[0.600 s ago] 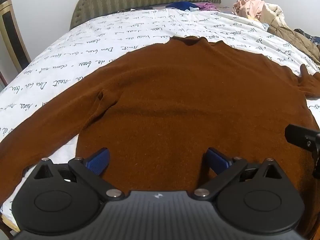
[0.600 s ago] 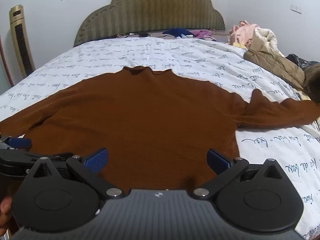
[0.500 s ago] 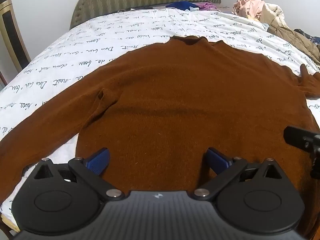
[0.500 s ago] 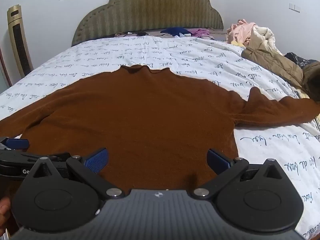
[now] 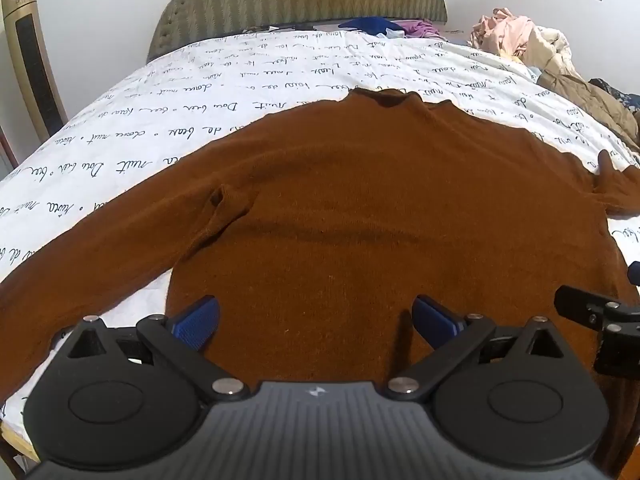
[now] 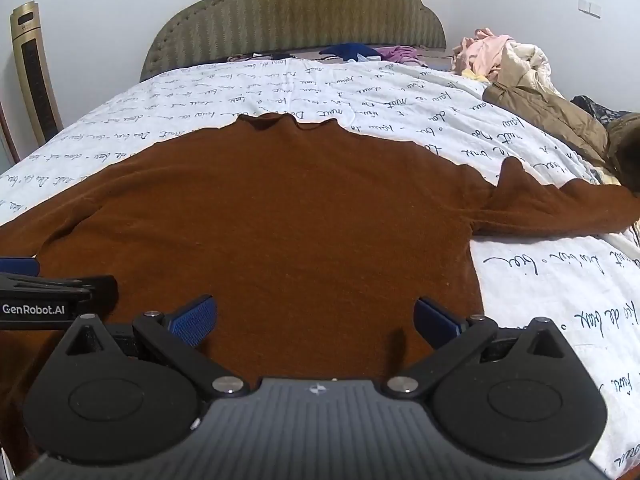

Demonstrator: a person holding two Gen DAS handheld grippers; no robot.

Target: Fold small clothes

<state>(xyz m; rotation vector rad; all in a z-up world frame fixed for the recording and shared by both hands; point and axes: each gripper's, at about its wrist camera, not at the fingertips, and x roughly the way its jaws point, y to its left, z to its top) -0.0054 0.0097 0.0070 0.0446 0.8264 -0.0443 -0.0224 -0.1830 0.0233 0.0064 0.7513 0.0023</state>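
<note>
Pre-fold stage: brown sweater (image 5: pixel 360 208) lies flat on the bed sheet (image 5: pixel 240 80), collar far, hem near, both sleeves spread out sideways. Left gripper (image 5: pixel 316 316) and right gripper (image 6: pixel 316 316) hover over the hem, jaws spread wide, holding nothing. Next move probably: drop, pinch a sleeve or side edge, fold inward.
</note>
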